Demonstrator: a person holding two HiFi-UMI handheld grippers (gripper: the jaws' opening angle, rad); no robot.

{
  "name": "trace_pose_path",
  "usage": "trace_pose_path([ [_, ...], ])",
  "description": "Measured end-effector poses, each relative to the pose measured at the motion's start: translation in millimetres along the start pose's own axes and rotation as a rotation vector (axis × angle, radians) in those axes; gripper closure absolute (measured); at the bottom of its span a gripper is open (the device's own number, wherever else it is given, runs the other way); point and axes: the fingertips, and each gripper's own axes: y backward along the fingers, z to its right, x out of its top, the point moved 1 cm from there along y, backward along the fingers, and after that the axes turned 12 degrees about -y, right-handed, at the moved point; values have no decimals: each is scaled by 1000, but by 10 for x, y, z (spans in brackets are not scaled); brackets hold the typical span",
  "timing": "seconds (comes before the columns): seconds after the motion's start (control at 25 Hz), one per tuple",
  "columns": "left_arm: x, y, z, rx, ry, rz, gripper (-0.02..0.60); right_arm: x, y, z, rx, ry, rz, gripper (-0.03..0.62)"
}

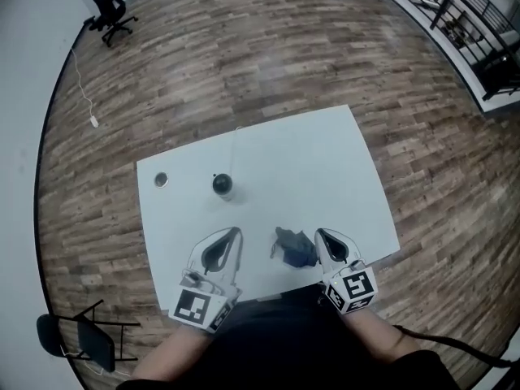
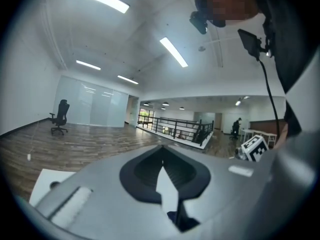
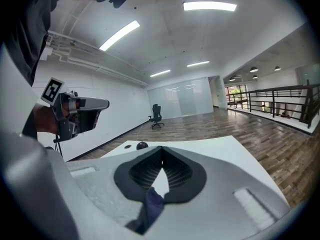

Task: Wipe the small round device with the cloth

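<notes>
The small round device [image 1: 223, 184] is a dark ball-like thing standing on the white table [image 1: 325, 161], left of its middle; in the right gripper view the device [image 3: 142, 145] shows far ahead. A crumpled blue cloth [image 1: 294, 248] lies near the table's front edge. My right gripper [image 1: 319, 234] is just right of the cloth, its jaws shut with tips meeting [image 3: 161, 160]; the cloth [image 3: 152, 204] shows through the slit below them. My left gripper [image 1: 237, 232] is left of the cloth, also shut [image 2: 162, 160] and holding nothing.
A small grey disc [image 1: 161, 179] lies on the table near its left edge. A thin cable [image 1: 236, 149] runs from the device toward the far edge. A folding chair [image 1: 85, 340] stands at the lower left, an office chair [image 1: 110, 10] far off.
</notes>
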Motion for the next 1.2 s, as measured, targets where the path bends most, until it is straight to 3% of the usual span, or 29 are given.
trace_pose_path([
  [0.28,-43,146,-37,134,-16,-25,577,-159,-182,59,139,20,-87,592],
  [0.52,-94,461,-139,248,-8,-65,575,-367,-249,-137,236,66,-159,592],
  [0.68,-137,521,-190,254,0,-61,575,-438,-301,-222,259,93,-192,592],
  [0.8,-186,550,-202,239,0,-58,575,-639,-336,-271,267,140,-278,591],
  [0.84,-178,568,-211,233,-8,-50,575,-736,-343,-282,260,181,-315,574],
  [0.92,-103,588,-273,223,-29,-18,575,-924,-376,-263,235,249,-383,440],
  [1.04,1,599,-389,216,-34,27,575,-1176,-400,-212,212,290,-472,356],
  [1.2,-63,553,-455,197,-32,13,575,-1389,-361,-165,195,346,-524,338],
])
